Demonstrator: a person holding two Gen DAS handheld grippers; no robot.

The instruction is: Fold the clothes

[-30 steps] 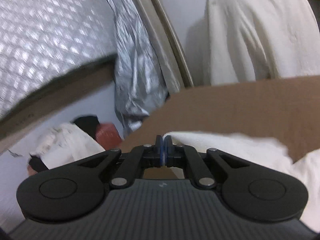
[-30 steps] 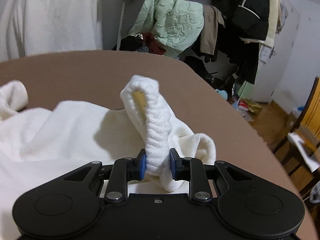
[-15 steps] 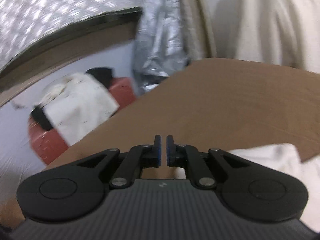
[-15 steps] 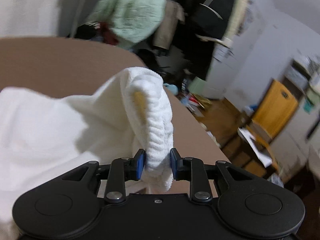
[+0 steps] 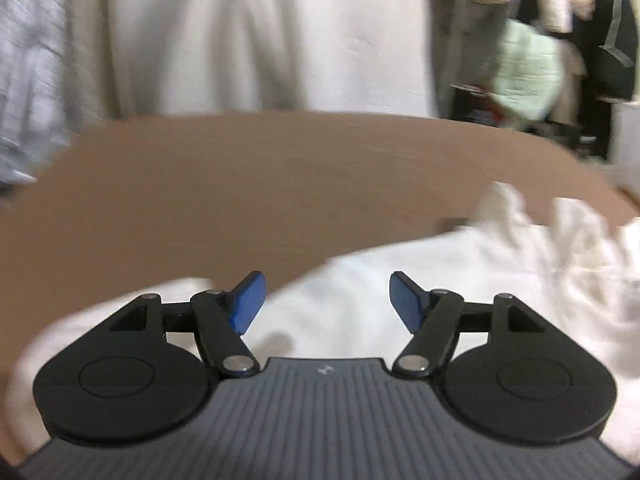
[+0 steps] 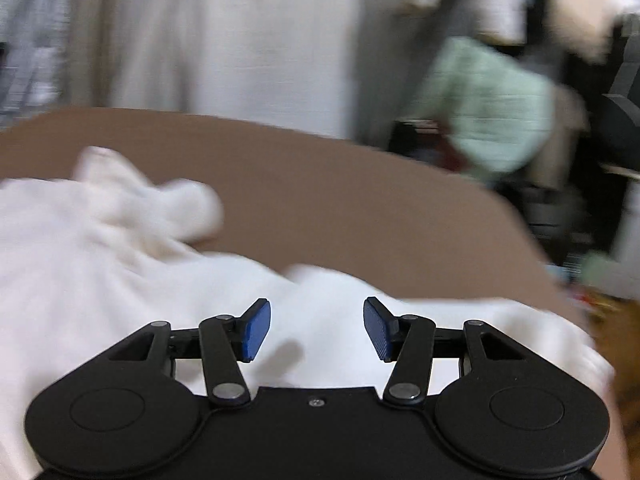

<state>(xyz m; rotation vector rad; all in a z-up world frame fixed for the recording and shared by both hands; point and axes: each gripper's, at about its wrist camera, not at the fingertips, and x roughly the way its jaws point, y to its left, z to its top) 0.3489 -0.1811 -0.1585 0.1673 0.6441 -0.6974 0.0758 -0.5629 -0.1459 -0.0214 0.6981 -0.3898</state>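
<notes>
I see my left gripper point(image 5: 326, 302) with its blue pads spread wide, holding nothing, above the near part of the white garment point(image 5: 460, 280). My right gripper point(image 6: 316, 330) is likewise spread and empty over the same garment point(image 6: 120, 248), which lies crumpled on the brown table point(image 5: 240, 192). Bare tabletop runs from the cloth's far hem to the table's curved far edge point(image 6: 360, 148). A pale hanging cloth point(image 5: 300, 32) and a green quilted item point(image 6: 500, 108) sit beyond that edge, blurred.
</notes>
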